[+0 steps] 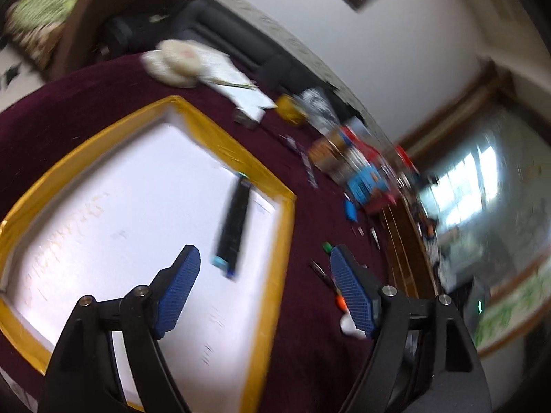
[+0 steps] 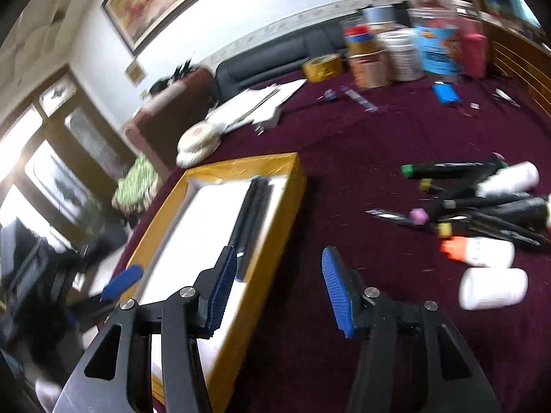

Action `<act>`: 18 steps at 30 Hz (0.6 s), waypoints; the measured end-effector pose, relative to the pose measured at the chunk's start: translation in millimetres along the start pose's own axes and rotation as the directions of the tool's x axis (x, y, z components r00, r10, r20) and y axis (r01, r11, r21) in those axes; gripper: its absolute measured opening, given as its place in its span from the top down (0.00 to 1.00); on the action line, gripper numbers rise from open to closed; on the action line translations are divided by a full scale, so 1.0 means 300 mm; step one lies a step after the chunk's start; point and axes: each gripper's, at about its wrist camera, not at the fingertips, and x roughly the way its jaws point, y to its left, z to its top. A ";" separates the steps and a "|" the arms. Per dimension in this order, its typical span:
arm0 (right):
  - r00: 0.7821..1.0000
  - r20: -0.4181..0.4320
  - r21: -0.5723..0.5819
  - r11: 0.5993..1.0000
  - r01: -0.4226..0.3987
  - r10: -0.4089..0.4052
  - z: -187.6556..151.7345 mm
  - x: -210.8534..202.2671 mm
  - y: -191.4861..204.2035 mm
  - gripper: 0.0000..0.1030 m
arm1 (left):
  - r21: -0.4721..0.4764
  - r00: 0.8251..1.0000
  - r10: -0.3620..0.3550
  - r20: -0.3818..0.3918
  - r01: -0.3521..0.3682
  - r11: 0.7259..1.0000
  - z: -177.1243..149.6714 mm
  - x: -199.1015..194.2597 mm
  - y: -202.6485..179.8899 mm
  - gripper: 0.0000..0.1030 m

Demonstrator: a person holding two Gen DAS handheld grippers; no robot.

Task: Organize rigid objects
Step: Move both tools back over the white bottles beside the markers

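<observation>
While both frames were smeared by motion, the left gripper (image 1: 265, 289) hung with its blue pads spread wide and nothing between them, over the right rim of the tray (image 1: 286, 241). The right gripper (image 2: 279, 289) was likewise spread and empty, straddling that tray's (image 2: 275, 227) near corner. Just beyond the left pads, a black marker (image 1: 233, 227) lay on the tray's white floor, close to the right wall; the right view showed the marker (image 2: 253, 213) lengthwise along that wall. To the right, on the maroon cloth (image 2: 344, 137), a heap of markers (image 2: 482, 206) lay mixed with white bottles (image 2: 494, 289), well apart from the tray. Farther back stood a tape roll (image 2: 323, 66), cans (image 2: 403, 55) and papers (image 2: 255, 103), near a dark sofa (image 2: 275, 56).
</observation>
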 end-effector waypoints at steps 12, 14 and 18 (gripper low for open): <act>0.972 0.093 0.378 0.911 0.165 -0.215 0.000 -0.232 -0.525 0.55 | 0.307 0.976 -0.080 -0.204 0.142 0.941 -0.228 0.121 -0.293 0.24; 0.977 0.043 0.378 0.909 0.179 -0.210 -0.016 -0.184 -0.530 0.55 | 0.318 0.974 -0.062 -0.220 0.132 0.939 -0.246 0.142 -0.299 0.24; 0.998 -0.020 0.357 0.932 0.069 -0.067 -0.056 -0.086 -0.483 0.53 | 0.311 0.972 -0.036 -0.232 0.109 0.944 -0.263 0.161 -0.295 0.24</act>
